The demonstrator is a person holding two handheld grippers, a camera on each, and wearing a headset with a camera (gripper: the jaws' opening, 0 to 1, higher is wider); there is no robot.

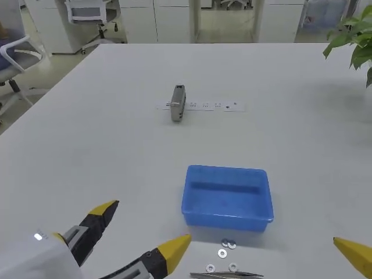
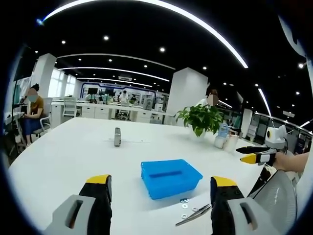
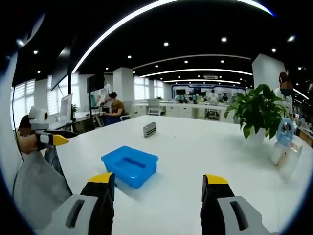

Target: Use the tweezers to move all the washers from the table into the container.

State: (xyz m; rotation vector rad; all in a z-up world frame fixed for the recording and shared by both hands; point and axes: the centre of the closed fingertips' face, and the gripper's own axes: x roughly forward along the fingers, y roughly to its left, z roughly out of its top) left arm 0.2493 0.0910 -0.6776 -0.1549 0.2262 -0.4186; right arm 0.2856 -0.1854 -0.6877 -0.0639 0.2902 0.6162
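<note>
Five washers (image 1: pixel 222 253) lie loose on the white table (image 1: pixel 116 139), just in front of the blue container (image 1: pixel 226 197) on its side nearest the person. Three sit in a tight cluster close to the container's front wall, and two lie a little further out from it. Tweezers (image 1: pixel 226 274) lie flat on the table just past those two outer washers, further again from the container, with nothing gripping them.

Left tongs (image 1: pixel 142 226) hang in front of the container and off to its left, their yellow-tipped jaws spread wide and holding nothing. In the left gripper view the container sits ahead between the two jaws, while the washers and tweezers lie low down, close to the right-hand jaw.

Right tongs (image 3: pixel 159 181) are also spread wide with nothing between them. In the right gripper view the container lies ahead and to the left of the jaws. In the head view one of their yellow tips shows in front of the container and well off to its right.

Beyond the container, well apart from it, a small grey metal block (image 1: pixel 178 103) stands on the table at the left end of a row of faint printed marks. A leafy potted plant (image 1: pixel 354 40) stands beyond the container and far to its right. An office chair (image 1: pixel 87 11) stands on the floor past the table's far edge, beyond the container and to its left.
</note>
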